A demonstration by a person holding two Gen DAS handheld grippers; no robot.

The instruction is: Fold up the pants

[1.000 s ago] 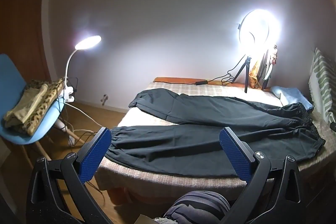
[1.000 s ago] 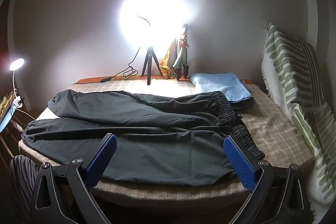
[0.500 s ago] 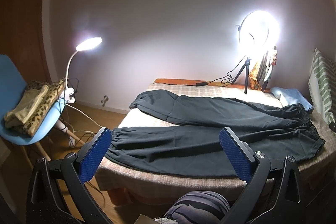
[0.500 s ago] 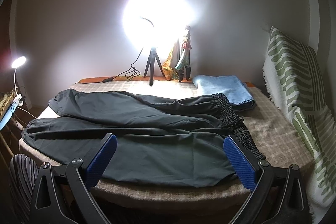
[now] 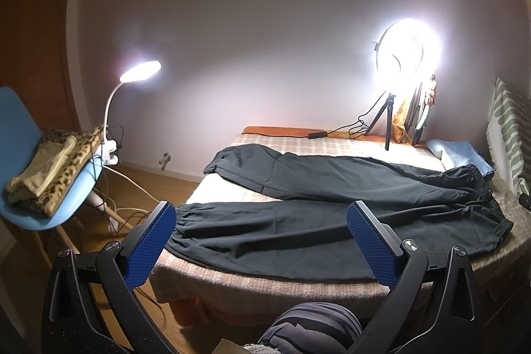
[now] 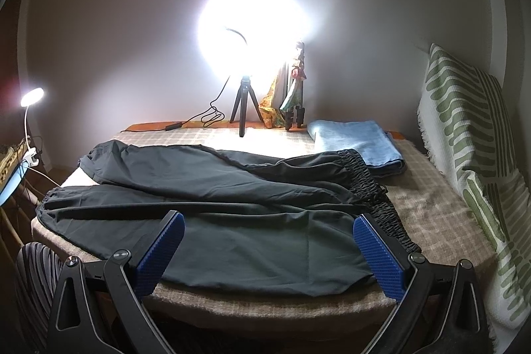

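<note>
Pants, black thin woven cloth (image 5: 315,221): limp, light, slippery; grasp elastic waistband (image 6: 375,194), cuffs. Left tongs (image 5: 259,238), right tongs (image 6: 268,244) released, empty.

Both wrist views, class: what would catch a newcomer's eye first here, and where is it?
The blazing ring light on its tripod at the bed's far edge by the wall strikes first. Next, the black pants spread flat across the checked bed, legs splayed toward the left, waistband to the right. Both open tongs, left and right, hover short of the near edge.
</note>
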